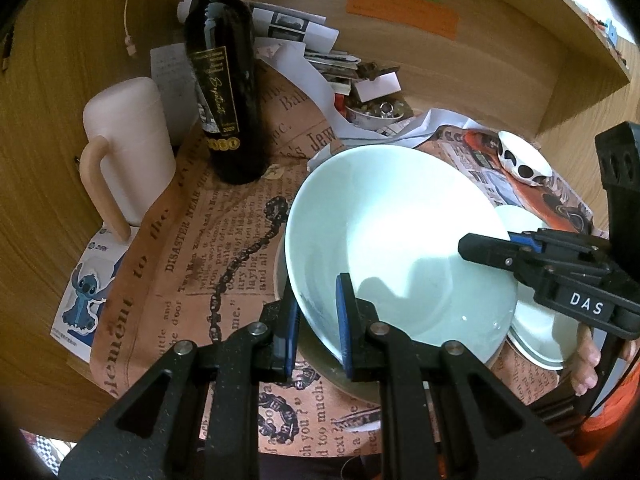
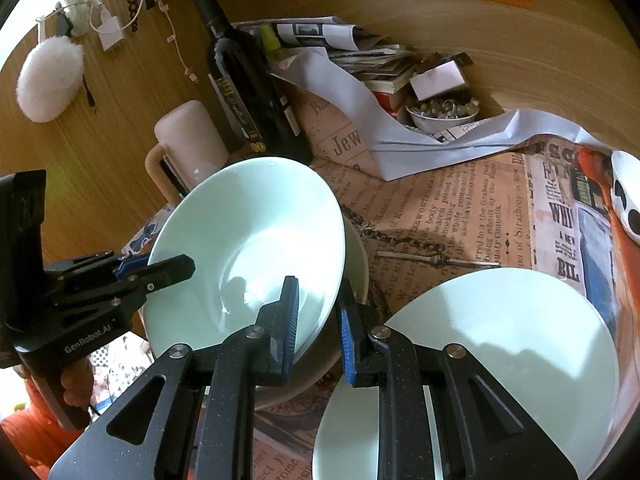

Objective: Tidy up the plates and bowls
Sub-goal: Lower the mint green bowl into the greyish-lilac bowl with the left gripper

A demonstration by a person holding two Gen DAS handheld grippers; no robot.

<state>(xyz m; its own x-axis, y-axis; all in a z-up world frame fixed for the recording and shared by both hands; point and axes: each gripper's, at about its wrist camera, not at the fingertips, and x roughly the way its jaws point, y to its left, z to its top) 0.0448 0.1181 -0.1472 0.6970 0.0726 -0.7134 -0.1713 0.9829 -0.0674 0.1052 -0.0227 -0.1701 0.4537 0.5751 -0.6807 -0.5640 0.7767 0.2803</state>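
Both grippers clamp the rim of the pale green bowl (image 1: 400,248), left gripper (image 1: 316,320) on its near-left edge, right gripper (image 2: 318,328) opposite, tilting it over a beige bowl (image 2: 352,264). Wine bottle (image 1: 224,92) and pink mug (image 1: 128,152) crowd behind; a pale green plate (image 2: 520,344) lies just beside.

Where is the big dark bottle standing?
The dark bottle stands upright at the back left of the newspaper-covered table in both views, right beside the pale pink mug and behind the mint-green bowl.
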